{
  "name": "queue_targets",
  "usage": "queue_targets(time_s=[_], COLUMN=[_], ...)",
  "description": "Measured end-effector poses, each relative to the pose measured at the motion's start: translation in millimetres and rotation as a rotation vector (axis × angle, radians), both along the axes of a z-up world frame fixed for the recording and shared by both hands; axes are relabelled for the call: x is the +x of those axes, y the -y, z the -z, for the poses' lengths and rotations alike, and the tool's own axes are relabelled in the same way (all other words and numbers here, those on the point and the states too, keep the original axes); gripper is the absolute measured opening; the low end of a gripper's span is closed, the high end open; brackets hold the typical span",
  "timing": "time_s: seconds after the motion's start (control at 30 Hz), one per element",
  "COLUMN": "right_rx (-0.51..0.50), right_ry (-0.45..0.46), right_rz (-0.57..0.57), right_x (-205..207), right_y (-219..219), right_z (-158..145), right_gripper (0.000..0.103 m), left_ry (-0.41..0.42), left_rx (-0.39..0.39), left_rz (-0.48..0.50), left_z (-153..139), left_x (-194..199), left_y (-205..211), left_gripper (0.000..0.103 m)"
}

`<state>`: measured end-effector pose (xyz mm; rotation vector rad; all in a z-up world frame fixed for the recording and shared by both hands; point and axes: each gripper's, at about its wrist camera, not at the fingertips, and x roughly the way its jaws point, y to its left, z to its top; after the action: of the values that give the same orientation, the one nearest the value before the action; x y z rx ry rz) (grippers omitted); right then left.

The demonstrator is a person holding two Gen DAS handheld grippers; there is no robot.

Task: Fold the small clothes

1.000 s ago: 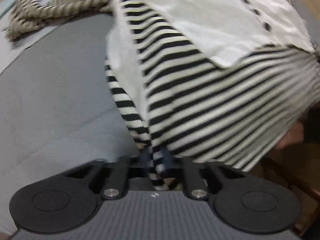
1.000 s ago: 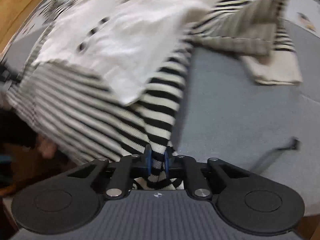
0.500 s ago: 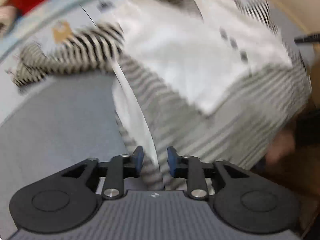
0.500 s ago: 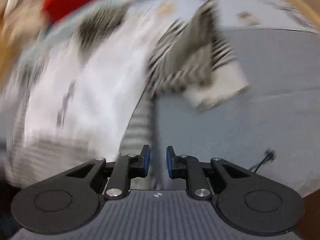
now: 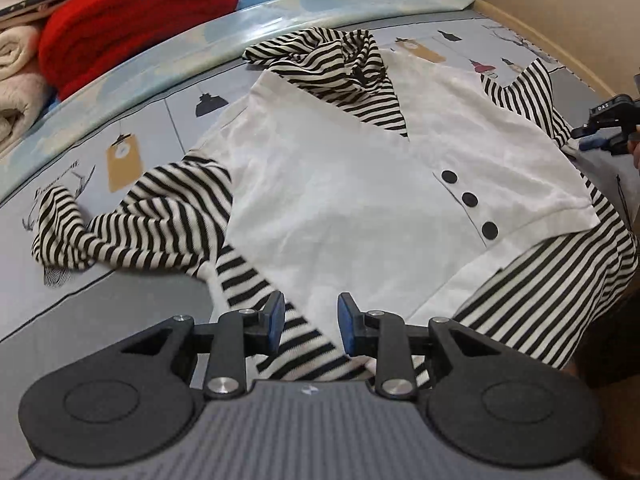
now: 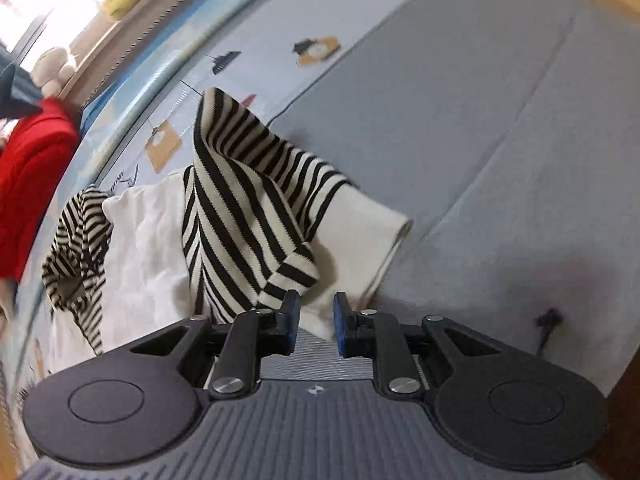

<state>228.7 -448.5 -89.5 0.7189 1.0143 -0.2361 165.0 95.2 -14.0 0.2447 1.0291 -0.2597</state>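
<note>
Home bedrm: bed (image 5: 100, 320), folded blankets (image 5: 16, 80)

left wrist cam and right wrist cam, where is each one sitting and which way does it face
Left wrist: sits on the left gripper, just behind its open fingers, looking low across the bed at the shirt with its three buttons; the right gripper shows at the far right edge.
Right wrist: sits on the right gripper, fingers open, facing the shirt's striped sleeve and its white cuff.
Shared: the shirt, the red cushion and the printed bedsheet.
</note>
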Motion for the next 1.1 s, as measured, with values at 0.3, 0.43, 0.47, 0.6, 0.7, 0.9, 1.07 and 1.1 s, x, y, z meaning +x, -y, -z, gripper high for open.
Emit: queue_targets(time_s=[0.3, 0.43, 0.47, 0.6, 0.7, 0.9, 1.07, 1.1], right_rx=[0.094, 0.112, 0.114, 0.093, -0.01, -0.466, -0.323, -0.302], right_ry=[-0.104, -0.09, -0.076, -0.003, 0.036, 0.189, 0.132, 0.122], right_rz=[0.122, 0.125, 0.119, 0.152, 0.274, 0.412, 0.417, 0.457], right_x=[0, 2, 1, -2, -15, -40, -51, -58], right_y=[4, 8, 9, 20, 46, 95, 142, 149], right_z=[18, 19, 18, 2, -19, -75, -40, -36], right_gripper=[0.044, 0.005, 0.005, 0.004, 0.004, 0.004, 0.008, 0.014], left_ry=[-0.001, -0.003, 0.001, 0.009, 0.01, 0.006, 0.0, 0.002], left_rx=[0.02, 0.02, 0.021, 0.02, 0.019, 0.025, 0.031, 0.028], left_rz=[-0.003, -0.009, -0.009, -0.014, -0.023, -0.023, -0.029, -0.031], left_z=[6, 7, 7, 5, 4, 5, 6, 6], left_x=[15, 19, 19, 19, 19, 14, 10, 10], left_y=[6, 7, 6, 4, 1, -5, -13, -15], left_gripper=[0.032, 0.032, 0.032, 0.032, 0.032, 0.032, 0.032, 0.032])
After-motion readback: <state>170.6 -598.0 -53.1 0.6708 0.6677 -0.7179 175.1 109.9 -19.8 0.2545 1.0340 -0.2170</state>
